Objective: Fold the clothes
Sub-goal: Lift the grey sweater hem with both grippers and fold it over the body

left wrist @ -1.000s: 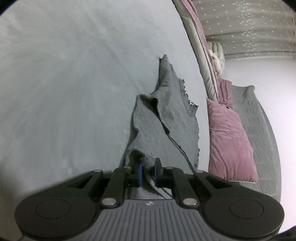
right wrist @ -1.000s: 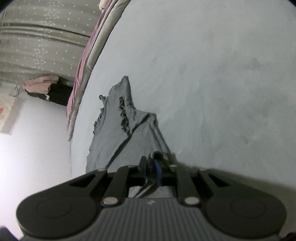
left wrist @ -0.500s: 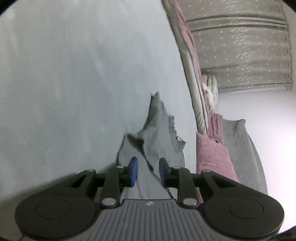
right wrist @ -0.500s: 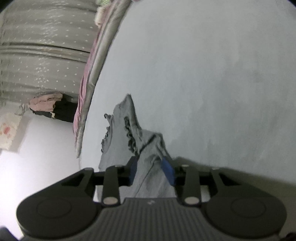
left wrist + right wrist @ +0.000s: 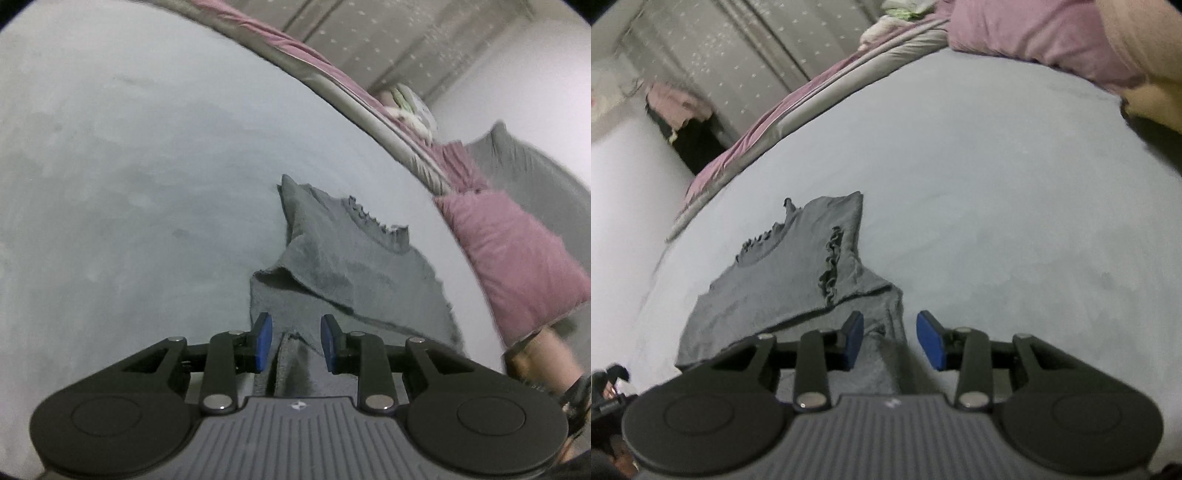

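Left tongs (image 5: pixel 294 341) released, blue pads apart, nothing between them but the near hem of the grey top (image 5: pixel 354 266) lying below. Right tongs (image 5: pixel 892 339) likewise released, pads spread wide, hovering over the near right corner of the same garment (image 5: pixel 798 266). Grey top lies flat on the pale blue bed sheet (image 5: pixel 129 184), partly folded: an upper layer is doubled over the lower one, its straight folded edge running diagonally across the cloth just ahead of both tongs. Ruffled trim (image 5: pixel 831 266) runs down the upper layer in the right wrist view; a frilled neckline edge (image 5: pixel 373 221) shows at the far side in the left wrist view. Open room: broad bare sheet to the left of the top in the left wrist view, and to the right and beyond it in the right wrist view. Bed edge with a pink-and-grey quilt (image 5: pixel 783 122) bounds the far side. Pink pillow (image 5: pixel 517 266) sits off the sheet, near the garment's right edge. Spotted curtain (image 5: pixel 713 55) behind.
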Available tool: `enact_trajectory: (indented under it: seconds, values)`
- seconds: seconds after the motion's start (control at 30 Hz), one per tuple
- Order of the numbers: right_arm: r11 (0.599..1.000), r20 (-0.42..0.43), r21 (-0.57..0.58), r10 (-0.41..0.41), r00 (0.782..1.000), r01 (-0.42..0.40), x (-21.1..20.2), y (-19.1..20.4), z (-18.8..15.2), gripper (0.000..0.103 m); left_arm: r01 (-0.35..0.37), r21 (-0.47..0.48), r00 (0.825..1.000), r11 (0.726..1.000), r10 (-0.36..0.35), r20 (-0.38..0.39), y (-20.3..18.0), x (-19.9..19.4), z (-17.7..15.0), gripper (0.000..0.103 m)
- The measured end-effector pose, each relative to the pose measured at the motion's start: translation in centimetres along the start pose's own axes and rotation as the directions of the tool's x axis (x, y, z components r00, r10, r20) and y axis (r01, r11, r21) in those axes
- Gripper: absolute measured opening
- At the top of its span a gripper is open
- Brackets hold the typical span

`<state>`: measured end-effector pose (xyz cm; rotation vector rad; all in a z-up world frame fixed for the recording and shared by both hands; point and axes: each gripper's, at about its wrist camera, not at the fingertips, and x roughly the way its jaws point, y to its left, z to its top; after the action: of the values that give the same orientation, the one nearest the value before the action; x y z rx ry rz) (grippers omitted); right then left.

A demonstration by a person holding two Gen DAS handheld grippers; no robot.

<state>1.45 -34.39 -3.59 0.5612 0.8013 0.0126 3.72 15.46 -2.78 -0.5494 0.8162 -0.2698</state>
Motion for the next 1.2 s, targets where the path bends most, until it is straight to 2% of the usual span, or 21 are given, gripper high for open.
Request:
enact_trajectory:
  seconds: [0.1,0.27,0.4,0.53,0.63,0.67,0.7,0.8,1.0,1.2]
  values:
    - [0.999,0.016,-0.049,-0.013,1.000,0.014,-0.3,0.2,-0.2,0.035,-0.047,0.075,0.999,0.996,0.048,-0.010,-0.6,0.4,-0.6,0.026]
    - [0.982,0.051,-0.174,-0.060,0.997,0.068,-1.2,0.8,-0.6,0.034,-0.072,0.162,0.997,0.984,0.072,0.005,-1.0,-0.2,-1.6,0.025]
    - [0.960,0.050,-0.273,-0.056,0.997,0.068,-1.3,1.8,-1.3,0.033,-0.083,0.226,0.997,0.971,0.082,0.015,-1.8,-0.3,-2.0,0.017]
    - [0.921,0.044,-0.375,-0.090,0.995,0.100,-0.7,3.0,-2.3,0.034,-0.097,0.275,0.995,0.956,0.097,0.013,-2.4,-0.2,-2.4,0.013]
    - [0.901,0.049,-0.418,-0.104,0.993,0.115,-0.2,3.4,-3.0,0.023,-0.108,0.306,0.994,0.946,0.110,0.011,-2.8,0.0,-2.8,0.007]
    - [0.894,0.053,-0.432,-0.106,0.993,0.118,-0.1,3.6,-3.2,0.015,-0.112,0.319,0.993,0.941,0.113,0.017,-3.0,-0.1,-2.9,0.006]
    - [0.886,0.065,-0.445,-0.108,0.992,0.126,-0.3,3.8,-3.4,0.014,-0.117,0.331,0.993,0.936,0.115,0.023,-3.3,-0.1,-3.1,0.005]
    - [0.857,0.120,-0.489,-0.116,0.986,0.161,-0.8,4.4,-4.1,0.013,-0.129,0.371,0.992,0.920,0.112,0.066,-3.9,-0.8,-3.5,0.004]
    - [0.820,0.231,-0.529,-0.108,0.967,0.218,-2.6,5.0,-5.3,0.013,-0.141,0.373,0.984,0.917,0.088,0.156,-4.4,-2.4,-3.8,0.004]
    - [0.814,0.328,-0.516,-0.097,0.940,0.265,-3.8,4.7,-5.5,0.013,-0.171,0.395,0.959,0.903,0.059,0.279,-5.2,-3.7,-4.7,0.004]
